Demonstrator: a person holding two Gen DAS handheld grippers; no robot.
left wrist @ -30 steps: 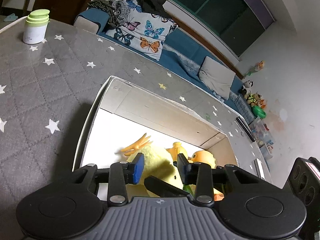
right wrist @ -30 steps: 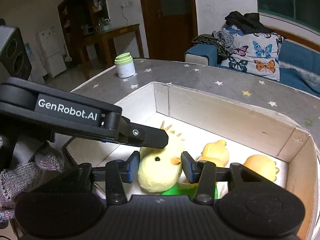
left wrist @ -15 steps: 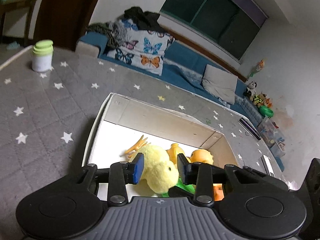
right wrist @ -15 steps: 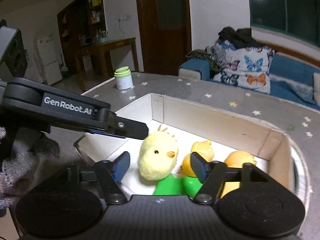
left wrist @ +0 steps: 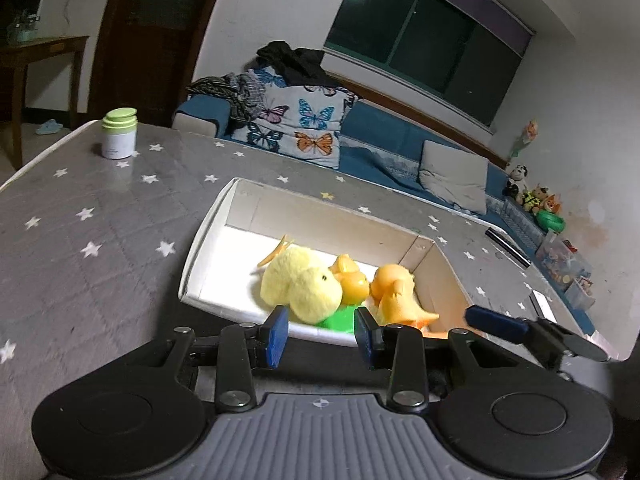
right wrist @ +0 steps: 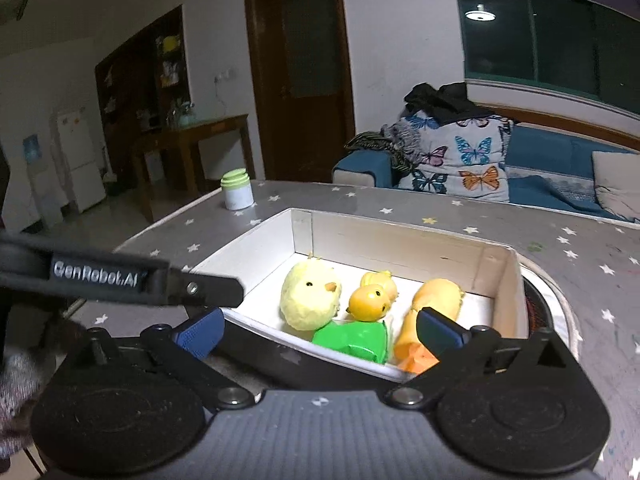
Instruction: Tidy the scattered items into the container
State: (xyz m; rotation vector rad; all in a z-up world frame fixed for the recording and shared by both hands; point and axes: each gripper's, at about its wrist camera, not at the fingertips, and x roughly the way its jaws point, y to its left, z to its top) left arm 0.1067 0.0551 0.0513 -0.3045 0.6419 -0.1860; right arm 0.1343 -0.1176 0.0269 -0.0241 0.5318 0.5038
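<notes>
A white cardboard box [left wrist: 208, 236] [right wrist: 400, 236] sits on the grey star-patterned table. Inside lie a yellow plush chick [left wrist: 300, 284] [right wrist: 310, 296], small orange duck toys [left wrist: 352, 278] [right wrist: 370, 302], a larger orange toy [left wrist: 396, 292] [right wrist: 432, 304] and a green toy [left wrist: 340, 318] [right wrist: 352, 338]. My left gripper [left wrist: 320, 334] is open and empty, just in front of the box's near wall. My right gripper [right wrist: 320, 332] is wide open and empty, above the near wall. One right finger [left wrist: 496, 322] shows in the left wrist view.
A white jar with a green lid [left wrist: 119, 134] [right wrist: 237, 190] stands at the table's far corner. A blue sofa with butterfly cushions [left wrist: 304, 124] lies behind the table. A dark remote [left wrist: 508, 246] lies on the table's right side.
My right gripper opened and let go of the plush chick, which now lies in the box. Both grippers pulled back and up from inside the box.
</notes>
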